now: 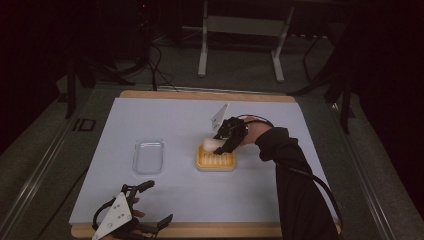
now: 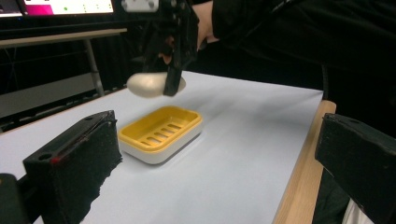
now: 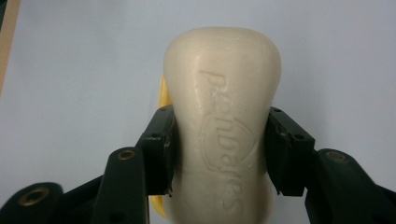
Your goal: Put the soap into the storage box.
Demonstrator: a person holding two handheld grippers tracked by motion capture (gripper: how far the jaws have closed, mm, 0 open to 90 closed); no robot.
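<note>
The right gripper (image 1: 226,141) clamps the soap bar (image 3: 223,126) by its long sides just above the yellow soap dish (image 1: 215,161), ready for lowering, while the left gripper (image 1: 150,202) rests open at the table's near edge.

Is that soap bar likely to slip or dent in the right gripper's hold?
The soap bar looks stiff: the right gripper pinches its sides without visible denting. Its smooth, rounded surface could let it slide. Once lowered into the yellow soap dish, it probably won't roll.
</note>
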